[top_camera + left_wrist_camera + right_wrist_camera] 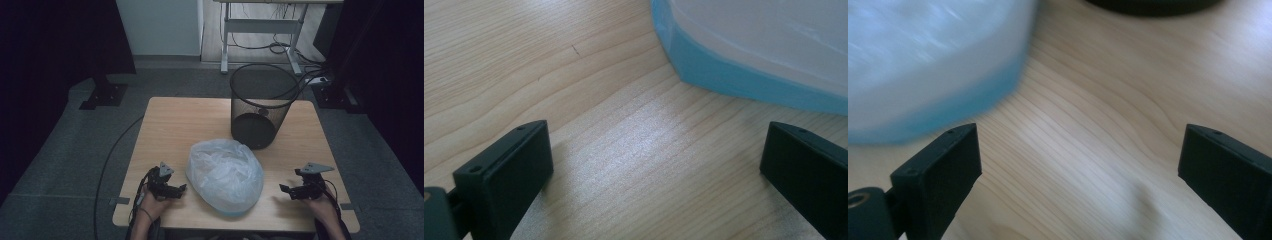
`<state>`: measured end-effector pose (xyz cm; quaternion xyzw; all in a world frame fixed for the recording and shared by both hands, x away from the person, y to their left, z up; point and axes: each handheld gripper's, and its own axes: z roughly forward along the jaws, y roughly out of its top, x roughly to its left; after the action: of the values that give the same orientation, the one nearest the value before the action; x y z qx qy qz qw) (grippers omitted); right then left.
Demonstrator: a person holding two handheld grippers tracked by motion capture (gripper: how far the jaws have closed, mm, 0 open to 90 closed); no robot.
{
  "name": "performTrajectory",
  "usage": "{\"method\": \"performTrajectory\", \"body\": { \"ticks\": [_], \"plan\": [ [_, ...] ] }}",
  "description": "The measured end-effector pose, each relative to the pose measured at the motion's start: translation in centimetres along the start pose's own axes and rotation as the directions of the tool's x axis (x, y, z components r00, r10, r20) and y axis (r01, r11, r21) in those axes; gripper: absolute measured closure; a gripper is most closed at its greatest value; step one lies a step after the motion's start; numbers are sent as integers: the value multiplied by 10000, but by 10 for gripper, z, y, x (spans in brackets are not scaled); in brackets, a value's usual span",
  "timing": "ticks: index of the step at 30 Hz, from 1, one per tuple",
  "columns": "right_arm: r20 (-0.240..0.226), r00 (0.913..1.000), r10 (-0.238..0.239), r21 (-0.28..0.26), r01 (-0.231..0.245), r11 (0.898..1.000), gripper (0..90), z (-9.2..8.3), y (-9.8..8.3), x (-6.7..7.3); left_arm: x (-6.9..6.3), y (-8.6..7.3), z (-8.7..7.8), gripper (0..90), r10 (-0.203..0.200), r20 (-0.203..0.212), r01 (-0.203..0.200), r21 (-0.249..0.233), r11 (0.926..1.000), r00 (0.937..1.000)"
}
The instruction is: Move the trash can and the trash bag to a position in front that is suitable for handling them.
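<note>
A crumpled translucent plastic bag point(225, 175) with a blue rim lies at the middle front of the wooden table point(180, 120). To its left my left gripper point(181, 190) rests open, jaws pointing at the bag and nothing between them. In the left gripper view the bag's blue edge point(734, 75) lies ahead at the upper right. My right gripper point(286, 190) is held to the right of the bag, open and empty, jaws pointing left. In the right gripper view the bag point(928, 65) is blurred at the upper left.
A black wire-mesh wastebasket point(260, 107) stands upright at the back right of the table, just behind the bag; its base point(1153, 5) shows at the top of the right gripper view. Beyond the table are a desk frame point(260, 30) and cables on the floor.
</note>
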<state>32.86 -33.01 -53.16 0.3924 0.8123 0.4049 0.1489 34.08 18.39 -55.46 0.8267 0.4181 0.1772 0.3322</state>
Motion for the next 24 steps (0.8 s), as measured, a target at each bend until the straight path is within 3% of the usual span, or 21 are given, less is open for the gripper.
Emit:
{"method": "performTrajectory", "body": {
  "ticks": [8,14,19,24],
  "plan": [
    [-696,9964,-480,-344,457,9984,14,13,39,29,0,0,0,4,-6,-10,6,0,10000,10000],
    [-863,9929,-816,-462,778,9959,16,31,63,45,0,0,0,4,-5,-9,5,-1,10000,10000],
    [-771,9927,-932,-224,917,9955,17,54,71,46,0,0,0,4,-9,-15,9,-4,10000,10000],
    [-517,9932,-1046,375,1066,9936,48,77,64,44,0,0,0,4,-11,-15,11,-2,10000,10000]
  ]
}}
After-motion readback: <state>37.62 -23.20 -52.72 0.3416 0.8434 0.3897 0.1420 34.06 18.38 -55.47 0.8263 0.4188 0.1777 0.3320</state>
